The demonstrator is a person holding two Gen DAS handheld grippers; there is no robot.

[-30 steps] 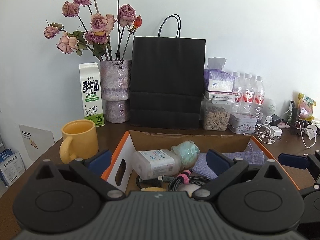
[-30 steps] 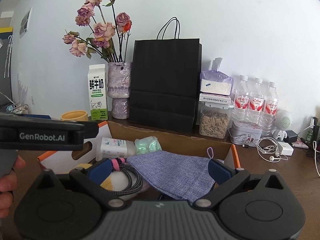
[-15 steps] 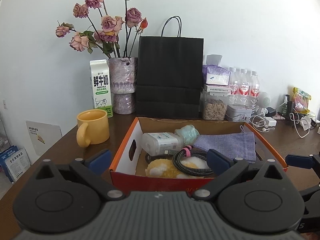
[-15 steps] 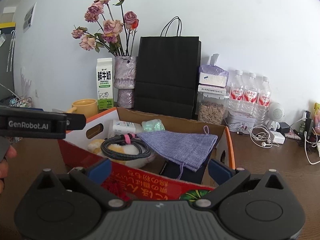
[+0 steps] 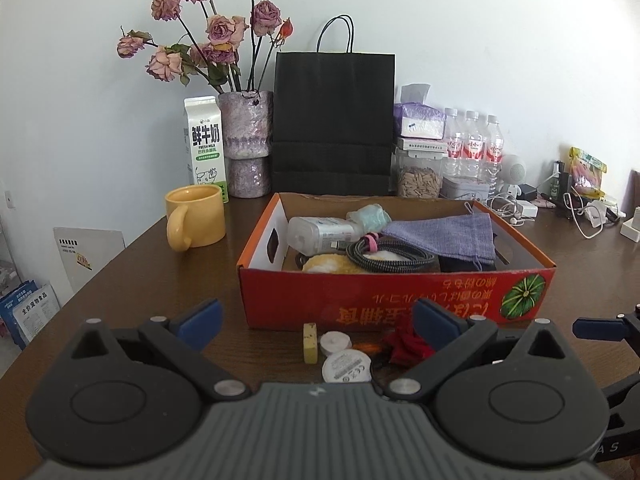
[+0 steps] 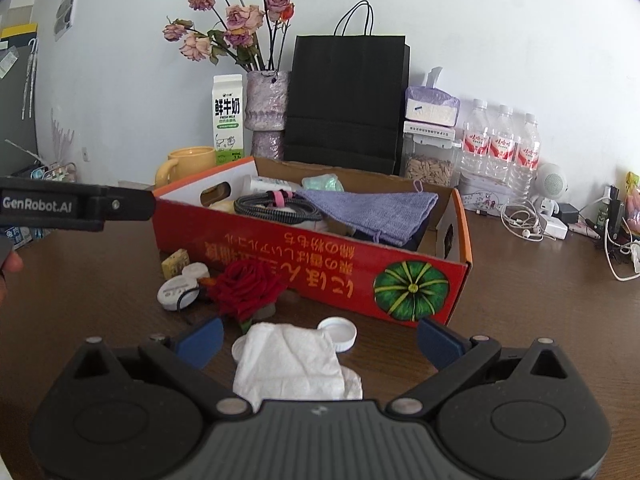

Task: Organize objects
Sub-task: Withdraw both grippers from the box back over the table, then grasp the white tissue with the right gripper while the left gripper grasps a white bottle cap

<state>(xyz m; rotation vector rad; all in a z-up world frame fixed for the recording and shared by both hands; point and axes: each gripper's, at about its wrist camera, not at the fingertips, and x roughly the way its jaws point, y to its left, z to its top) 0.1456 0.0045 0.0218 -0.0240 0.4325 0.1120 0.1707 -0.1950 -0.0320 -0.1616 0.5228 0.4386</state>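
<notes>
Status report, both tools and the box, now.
Left tool open, empty. Right tool open over the white cloth. Red box part filled; red rose and white cap loose in front.

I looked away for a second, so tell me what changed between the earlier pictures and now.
Both grippers pulled back from the red cardboard box: the open left gripper and open right gripper now sit in front of it, bringing the red fabric rose and white crumpled tissue into view. Nothing was grasped or released; the box's contents look unchanged.
</notes>
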